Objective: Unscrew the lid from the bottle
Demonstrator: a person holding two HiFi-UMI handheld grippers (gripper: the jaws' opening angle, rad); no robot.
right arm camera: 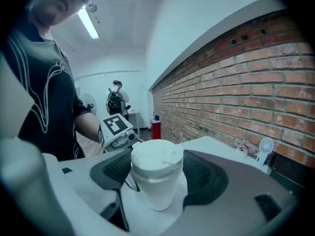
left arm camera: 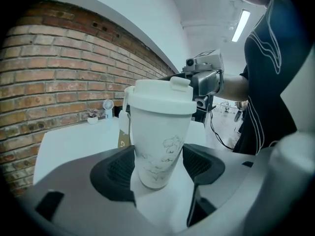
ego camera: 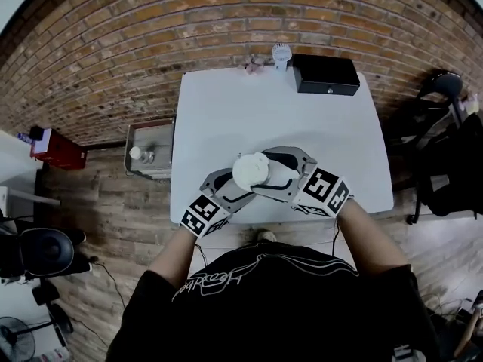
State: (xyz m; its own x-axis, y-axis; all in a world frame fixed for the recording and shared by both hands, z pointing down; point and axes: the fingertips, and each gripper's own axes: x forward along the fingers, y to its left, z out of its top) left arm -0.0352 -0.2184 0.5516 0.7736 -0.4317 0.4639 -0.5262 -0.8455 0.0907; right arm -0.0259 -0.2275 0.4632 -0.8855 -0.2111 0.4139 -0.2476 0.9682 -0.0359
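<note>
A white bottle with a white screw lid stands near the front edge of the white table. In the left gripper view, my left gripper is shut on the lower body of the bottle, its dark pads pressing on both sides. The lid sits on top with a flip tab. My right gripper comes from the other side and is shut on the lid, a pad touching each flank. In the head view the left gripper and the right gripper meet at the bottle.
A black box, a small white fan and a small pink item stand at the table's far edge by the brick wall. A grey tray sits left of the table, a dark chair to the right.
</note>
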